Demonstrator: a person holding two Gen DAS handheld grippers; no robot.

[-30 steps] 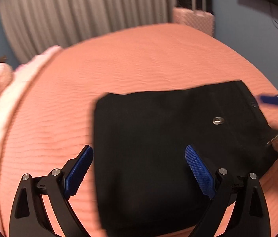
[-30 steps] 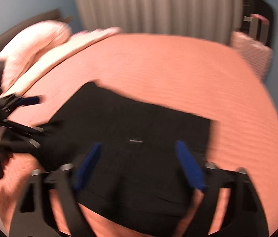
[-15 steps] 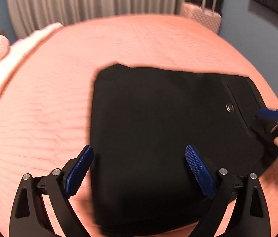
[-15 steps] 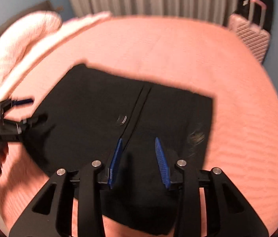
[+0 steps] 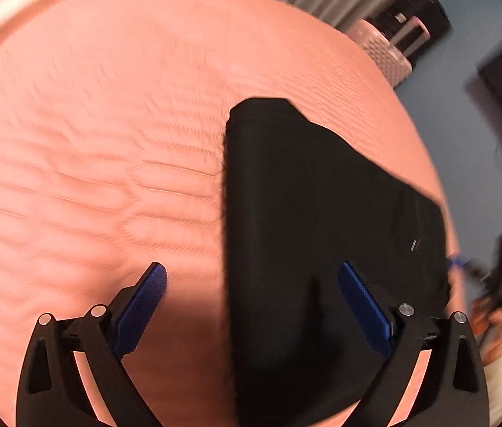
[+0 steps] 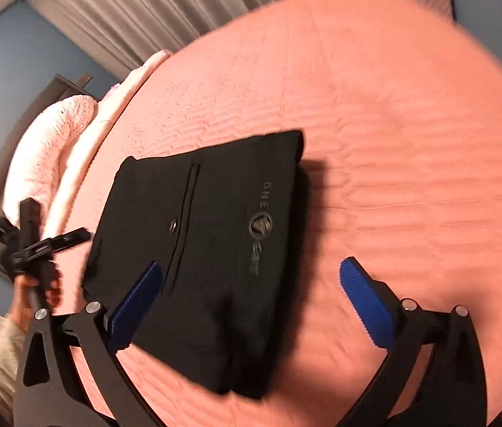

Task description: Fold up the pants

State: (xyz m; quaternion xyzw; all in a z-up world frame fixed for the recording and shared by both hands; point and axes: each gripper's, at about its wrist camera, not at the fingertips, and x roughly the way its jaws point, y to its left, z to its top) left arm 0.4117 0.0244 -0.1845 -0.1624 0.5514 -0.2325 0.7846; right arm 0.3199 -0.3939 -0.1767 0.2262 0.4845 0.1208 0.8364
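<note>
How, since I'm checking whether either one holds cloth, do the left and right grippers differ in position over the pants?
1. The left gripper straddles one side edge of the pants, with cloth behind its right half. The right gripper straddles the opposite edge, with cloth behind its left half.
2. The right gripper faces the printed logo; the left gripper sees plain black cloth.
Shared: both have jaws wide open, empty, above the bedspread.

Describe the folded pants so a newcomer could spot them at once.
Start from the salmon-pink bedspread that fills the view. On it lies a flat black folded bundle, the pants. Nothing else on the bed is black, and it bears a small metal button and a faint printed logo.
</note>
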